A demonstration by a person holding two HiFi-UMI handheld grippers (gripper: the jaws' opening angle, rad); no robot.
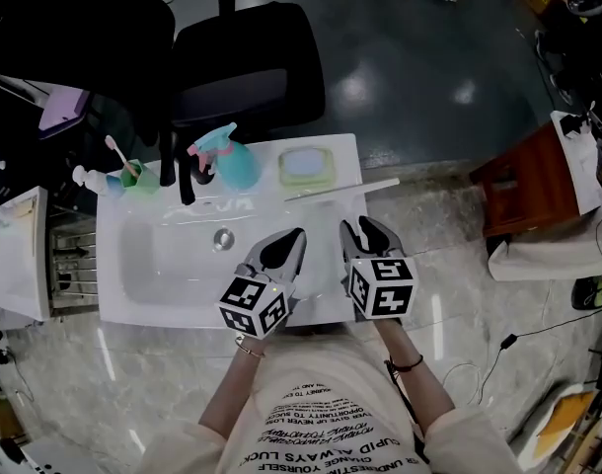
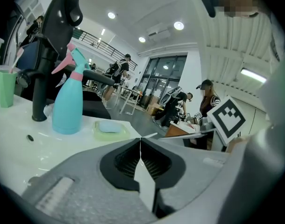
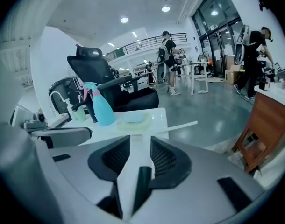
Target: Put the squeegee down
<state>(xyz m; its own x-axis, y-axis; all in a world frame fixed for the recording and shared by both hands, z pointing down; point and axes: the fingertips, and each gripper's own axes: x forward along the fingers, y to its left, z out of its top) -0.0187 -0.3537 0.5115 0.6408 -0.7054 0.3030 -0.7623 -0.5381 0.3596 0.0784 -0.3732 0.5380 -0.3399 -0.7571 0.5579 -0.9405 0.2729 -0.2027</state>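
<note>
Squeegee (image 1: 342, 189) lies on sink (image 1: 346, 161) rim; right gripper (image 1: 363, 230), jaws apart and empty, should retreat without nudging it; left gripper (image 1: 297, 237) closed.

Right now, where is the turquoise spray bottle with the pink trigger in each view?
Head view: the turquoise plastic spray bottle with a pink trigger stands upper middle, left of centre.
Left gripper view: bottle at the left, upright.
Right gripper view: bottle left of centre, mid-height.
Shared landmark: the pale green soap dish sits just right of it in all three.
</note>
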